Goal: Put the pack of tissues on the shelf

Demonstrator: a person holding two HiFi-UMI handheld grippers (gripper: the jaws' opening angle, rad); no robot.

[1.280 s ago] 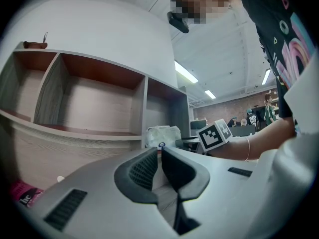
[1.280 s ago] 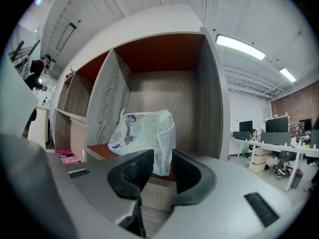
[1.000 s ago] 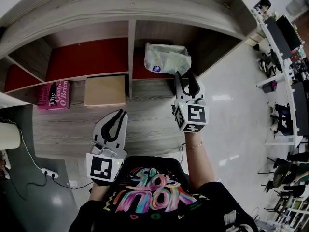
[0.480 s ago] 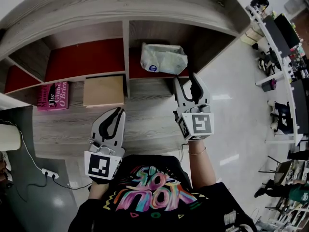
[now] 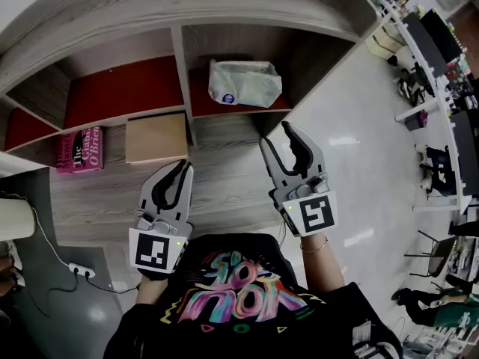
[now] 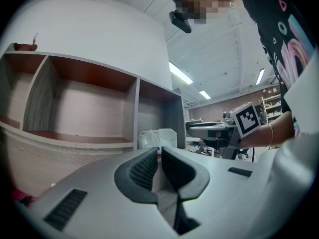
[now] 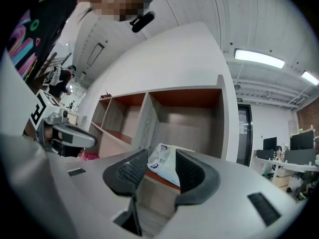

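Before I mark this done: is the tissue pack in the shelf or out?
In: the tissue pack lies on the red board of the shelf, rightmost compartment.

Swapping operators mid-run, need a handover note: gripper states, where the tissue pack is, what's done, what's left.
Left gripper: shut, nothing in it, well short of the shelf.
Right gripper: open, its jaws have just been opening, nothing between them, clear of the pack.
Pack of tissues: lying on the red base of the shelf's right compartment, untouched.
Done: pack placed and released.
Left: probably nothing beyond drawing both grippers away.
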